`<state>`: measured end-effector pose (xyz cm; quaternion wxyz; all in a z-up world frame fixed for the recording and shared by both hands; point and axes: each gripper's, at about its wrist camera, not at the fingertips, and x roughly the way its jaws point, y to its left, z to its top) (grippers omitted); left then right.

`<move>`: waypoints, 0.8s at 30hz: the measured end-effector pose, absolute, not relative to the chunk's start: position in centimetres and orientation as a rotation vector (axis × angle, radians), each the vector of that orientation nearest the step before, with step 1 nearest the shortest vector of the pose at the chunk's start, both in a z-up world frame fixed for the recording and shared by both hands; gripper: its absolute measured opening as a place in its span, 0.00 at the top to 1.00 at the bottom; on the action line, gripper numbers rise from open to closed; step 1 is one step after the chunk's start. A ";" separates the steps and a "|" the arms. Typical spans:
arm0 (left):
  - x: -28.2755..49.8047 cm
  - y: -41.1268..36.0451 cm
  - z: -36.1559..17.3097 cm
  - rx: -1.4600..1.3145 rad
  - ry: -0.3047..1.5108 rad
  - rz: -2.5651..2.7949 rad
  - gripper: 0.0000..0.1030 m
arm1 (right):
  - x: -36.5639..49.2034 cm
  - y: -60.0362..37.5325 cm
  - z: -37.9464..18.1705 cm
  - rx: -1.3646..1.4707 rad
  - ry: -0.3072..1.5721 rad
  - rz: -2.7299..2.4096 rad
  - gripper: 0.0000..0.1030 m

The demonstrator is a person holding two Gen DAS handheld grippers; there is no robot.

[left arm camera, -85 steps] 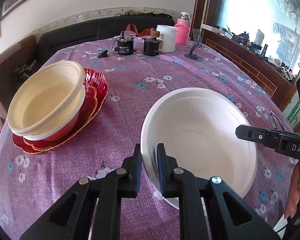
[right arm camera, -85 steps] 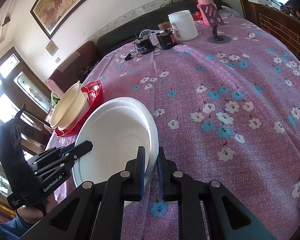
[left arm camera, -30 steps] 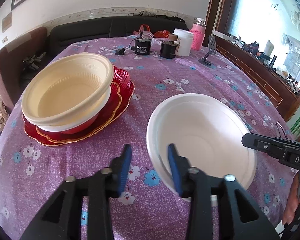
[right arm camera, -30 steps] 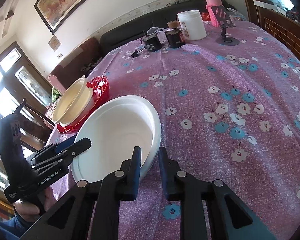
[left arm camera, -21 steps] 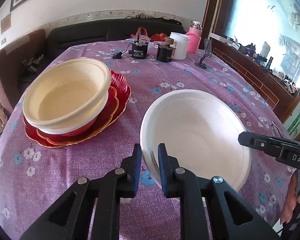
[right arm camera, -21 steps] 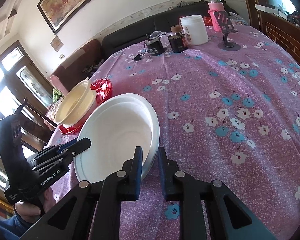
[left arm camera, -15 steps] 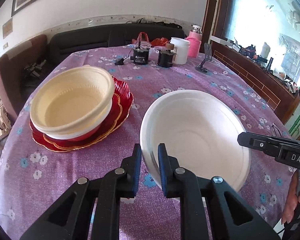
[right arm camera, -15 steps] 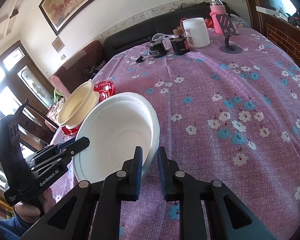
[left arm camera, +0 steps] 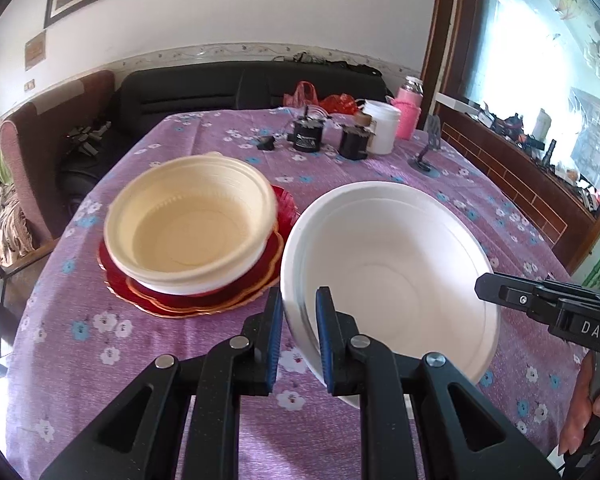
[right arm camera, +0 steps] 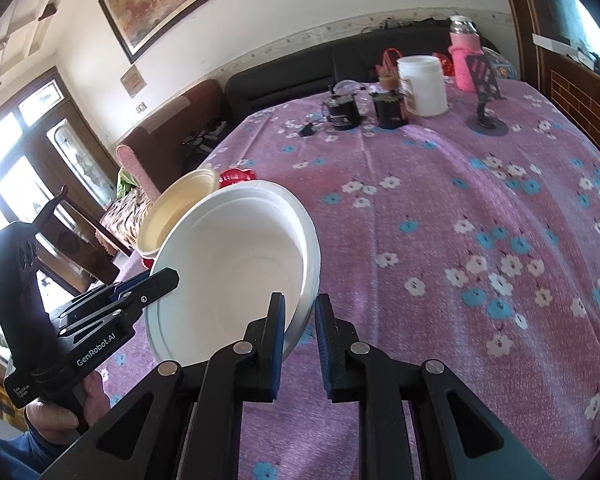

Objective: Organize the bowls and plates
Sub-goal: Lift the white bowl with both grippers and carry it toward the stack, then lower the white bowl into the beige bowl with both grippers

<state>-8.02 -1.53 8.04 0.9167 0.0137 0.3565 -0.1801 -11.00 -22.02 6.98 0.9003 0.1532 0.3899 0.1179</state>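
We hold a big white foam bowl (left arm camera: 396,268) up above the round table with the purple flowered cloth (right arm camera: 460,220). Our left gripper (left arm camera: 298,332) is clenched on the bowl's rim on one side. One blue pad (left arm camera: 275,336) is outside the rim and the other is inside the bowl. Our right gripper (right arm camera: 300,336) is clenched on the rim on the other side in the same way. The bowl is tilted a little and does not touch the cloth.

Just beside the white bowl is a pile of dishes. A cream plastic bowl (left arm camera: 192,224) sits on top, inside a white bowl, and under them are shiny red plates with gold edges (left arm camera: 204,304). In the right wrist view the white bowl we hold hides part of that pile.

At the far side of the table stand a white plastic jar (left arm camera: 382,126), a pink bottle (left arm camera: 410,114), two small black pots (left arm camera: 310,136) and a dark phone stand (right arm camera: 486,112). A dark sofa (left arm camera: 236,92) is behind the table. A framed painting (right arm camera: 180,4) hangs on the wall.
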 end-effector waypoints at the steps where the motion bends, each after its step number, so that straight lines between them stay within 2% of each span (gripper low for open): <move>1: -8.0 -1.3 8.2 0.027 0.728 -0.364 0.84 | -10.9 -21.7 7.1 0.312 0.805 0.249 0.84; 24: -5.7 6.2 12.1 -0.072 0.642 -0.200 0.84 | -5.6 -14.0 11.2 0.217 0.740 0.369 0.83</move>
